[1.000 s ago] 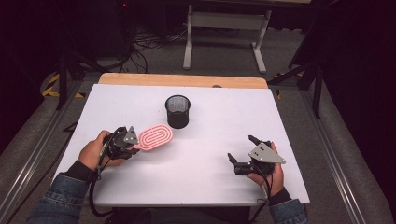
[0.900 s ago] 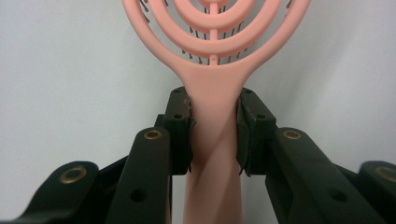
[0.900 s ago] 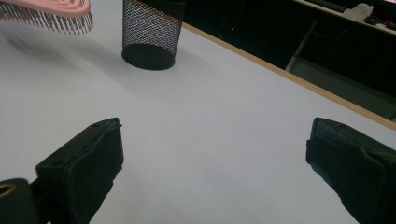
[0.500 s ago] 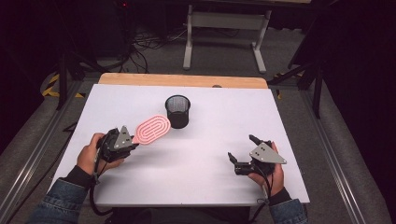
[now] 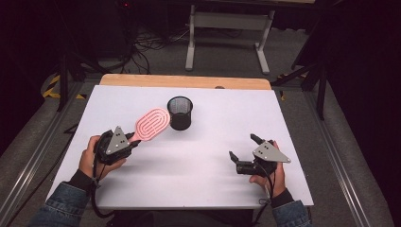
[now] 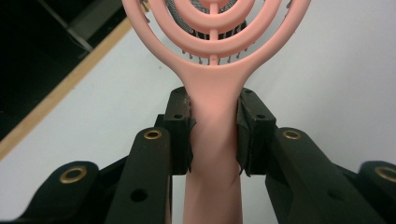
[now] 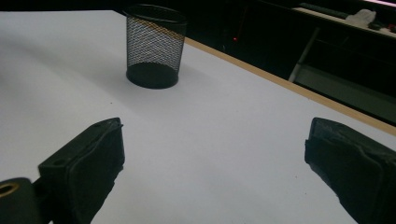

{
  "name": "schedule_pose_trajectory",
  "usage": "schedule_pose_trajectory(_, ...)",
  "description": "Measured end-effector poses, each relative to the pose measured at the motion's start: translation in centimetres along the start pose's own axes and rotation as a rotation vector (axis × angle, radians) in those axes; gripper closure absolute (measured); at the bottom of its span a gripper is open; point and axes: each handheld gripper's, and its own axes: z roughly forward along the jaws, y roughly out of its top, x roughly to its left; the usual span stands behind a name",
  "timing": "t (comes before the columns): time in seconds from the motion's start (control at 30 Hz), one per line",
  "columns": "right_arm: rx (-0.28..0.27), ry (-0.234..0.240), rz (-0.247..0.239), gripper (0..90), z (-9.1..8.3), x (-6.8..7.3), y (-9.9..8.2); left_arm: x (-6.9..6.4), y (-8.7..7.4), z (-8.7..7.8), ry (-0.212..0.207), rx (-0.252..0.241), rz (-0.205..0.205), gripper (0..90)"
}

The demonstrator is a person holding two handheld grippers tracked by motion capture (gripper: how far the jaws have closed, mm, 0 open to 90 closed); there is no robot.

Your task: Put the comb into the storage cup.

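High view had the left gripper (image 5: 124, 143) clenched on the handle of a pink brush (image 5: 151, 123), brush head lifted off the white desk (image 5: 213, 189) and angled up-right toward the black mesh cup (image 5: 180, 112). Long axis of the brush ran from the fingers diagonally to the cup, with the head's far edge just beside the cup's left wall; touching or not, hard to say from that angle. Left gripper view confirmed the grasp: both fingers (image 6: 180, 135) pressed against the handle neck just below the head, and the cup's mesh showed through the head's rings straight ahead. Right gripper (image 5: 244, 158) sat low near the desk's front right, fingers (image 7: 88, 158) spread wide and empty, well apart from the cup, which stood upright farther off in the right gripper view. Left hand (image 5: 92, 158) was clearly nearer to the cup. Likely next move was tipping the brush into the cup, which would need the handle swung over the rim.
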Motion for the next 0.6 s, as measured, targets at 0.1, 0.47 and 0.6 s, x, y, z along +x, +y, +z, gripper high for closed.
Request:
schedule_pose_trajectory(0.1, -0.016, 0.011, -0.011, 6.8, 0.3, 0.4, 1.0, -0.1, 0.1, -0.1, 0.012, -0.026, -0.007, 70.0)
schedule_pose_trajectory(0.47, -0.071, 0.071, 0.025, 6.9, 2.2, 1.0, 3.9, -0.6, 0.8, 0.3, 0.036, -0.132, -0.055, 69.9)
schedule_pose_trajectory(0.6, -0.093, 0.093, 0.029, 7.0, 3.0, 1.7, 5.1, -1.2, 1.1, 0.9, 0.034, -0.158, -0.07, 70.0)
